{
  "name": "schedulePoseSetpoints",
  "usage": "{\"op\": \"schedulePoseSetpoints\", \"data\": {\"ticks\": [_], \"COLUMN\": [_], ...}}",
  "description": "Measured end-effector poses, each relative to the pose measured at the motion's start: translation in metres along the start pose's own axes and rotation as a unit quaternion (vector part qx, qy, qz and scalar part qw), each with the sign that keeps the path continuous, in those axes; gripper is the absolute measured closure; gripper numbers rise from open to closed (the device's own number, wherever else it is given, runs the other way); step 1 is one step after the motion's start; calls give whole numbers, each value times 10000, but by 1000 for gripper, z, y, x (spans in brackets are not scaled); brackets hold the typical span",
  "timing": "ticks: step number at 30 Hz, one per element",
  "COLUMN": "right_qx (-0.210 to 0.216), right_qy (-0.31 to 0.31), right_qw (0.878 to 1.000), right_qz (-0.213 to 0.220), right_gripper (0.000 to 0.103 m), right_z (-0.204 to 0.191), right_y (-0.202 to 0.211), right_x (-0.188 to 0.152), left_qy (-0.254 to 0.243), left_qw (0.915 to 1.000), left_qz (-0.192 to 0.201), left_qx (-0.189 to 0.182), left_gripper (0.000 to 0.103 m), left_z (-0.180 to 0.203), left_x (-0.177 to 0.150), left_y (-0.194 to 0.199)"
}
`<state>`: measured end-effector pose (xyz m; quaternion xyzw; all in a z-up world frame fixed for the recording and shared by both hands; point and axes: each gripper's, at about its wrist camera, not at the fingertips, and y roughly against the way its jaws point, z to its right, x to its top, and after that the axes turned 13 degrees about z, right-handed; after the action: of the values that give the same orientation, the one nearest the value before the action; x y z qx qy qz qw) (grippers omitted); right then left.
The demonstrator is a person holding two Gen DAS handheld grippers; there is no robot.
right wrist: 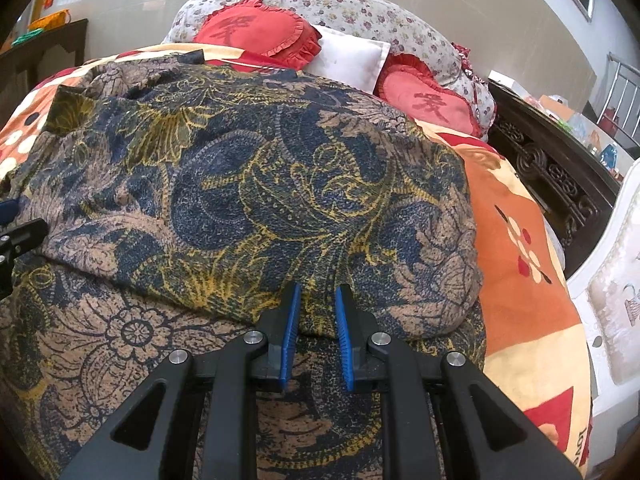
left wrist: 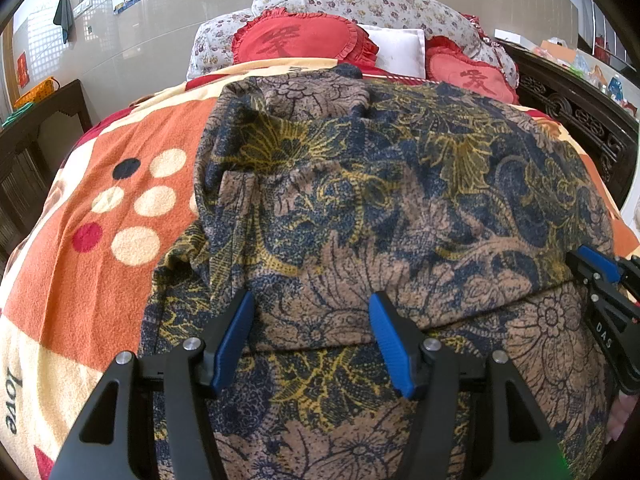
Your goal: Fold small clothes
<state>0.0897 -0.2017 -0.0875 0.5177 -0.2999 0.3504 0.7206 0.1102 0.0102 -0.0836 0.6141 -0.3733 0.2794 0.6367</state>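
Note:
A floral garment in navy, tan and yellow (left wrist: 380,208) lies spread on the bed, with an upper layer folded over a lower one; it also fills the right wrist view (right wrist: 260,184). My left gripper (left wrist: 312,300) is open wide and empty, its blue pads just above the folded edge. My right gripper (right wrist: 316,292) is open with a narrow gap, its tips at the folded edge, holding nothing. The right gripper also shows at the right rim of the left wrist view (left wrist: 600,276).
The bed has an orange and cream blanket (left wrist: 100,240) with dots. Two red heart pillows (left wrist: 304,40), a white pillow (left wrist: 400,52) and a flowered quilt (left wrist: 360,4) lie at the head. A dark carved bed frame (right wrist: 552,184) runs along the right; a dark cabinet (left wrist: 36,136) stands left.

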Motion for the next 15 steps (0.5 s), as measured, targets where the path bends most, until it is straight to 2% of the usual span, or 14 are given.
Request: {"op": "schedulePoseSetpoints", "data": {"ticks": [15], "right_qx": [-28], "right_qy": [16], "right_qw": [10000], "right_qz": [11], "right_gripper": [65], "right_z": [-3], "right_y": [1], "right_x": [-1], "left_qy": [-12], "left_qw": [10000], "left_qz": [-1], "left_qx": [16], "left_gripper": [40], "left_z": [1], "left_x": [0], "left_y": [0]}}
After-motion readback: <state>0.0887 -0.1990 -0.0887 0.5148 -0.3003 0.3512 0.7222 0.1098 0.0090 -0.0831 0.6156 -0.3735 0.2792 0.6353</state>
